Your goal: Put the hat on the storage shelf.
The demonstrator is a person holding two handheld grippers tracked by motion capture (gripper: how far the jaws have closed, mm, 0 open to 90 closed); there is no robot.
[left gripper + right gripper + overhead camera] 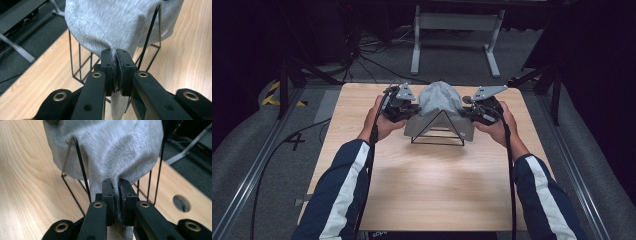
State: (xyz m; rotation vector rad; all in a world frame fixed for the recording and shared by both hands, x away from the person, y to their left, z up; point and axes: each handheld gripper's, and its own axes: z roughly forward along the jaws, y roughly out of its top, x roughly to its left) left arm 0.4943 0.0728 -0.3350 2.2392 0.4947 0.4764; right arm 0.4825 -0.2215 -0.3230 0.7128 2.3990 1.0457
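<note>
Cloth: we see a grey cloth (pixel 439 100) draped over a black wire rack (pixel 438 131), its top bulging into a rounded hump and its sides hanging down over the rack's sloping wires.
Rack: the wire rack stands on the far half of the desk (pixel 432 185), between our two hands; its triangular front frame shows bare below the cloth's edge.
Left gripper: our left gripper (pixel 404 109) sits at the cloth's left side; in the left gripper view its jaws are pressed together on a fold of the grey fabric (pixel 117 32), which gathers into a pinch right at the pads (pixel 109 67).
Right gripper: our right gripper (pixel 476 111) sits at the cloth's right side; in the right gripper view its jaws are likewise clamped on a bunched fold of fabric (pixel 117 152), with the rack's thin wires (pixel 81 167) rising on both sides of the pinch.
Hands: our left hand (pixel 379 122) and right hand (pixel 499 125) wrap the gripper bodies, forearms in dark sleeves with a white stripe.
Desk: light wood, with a round hole (pixel 181 203) in view beside the right gripper.
Surroundings: grey floor and a white stand (pixel 457 30) beyond the desk.
</note>
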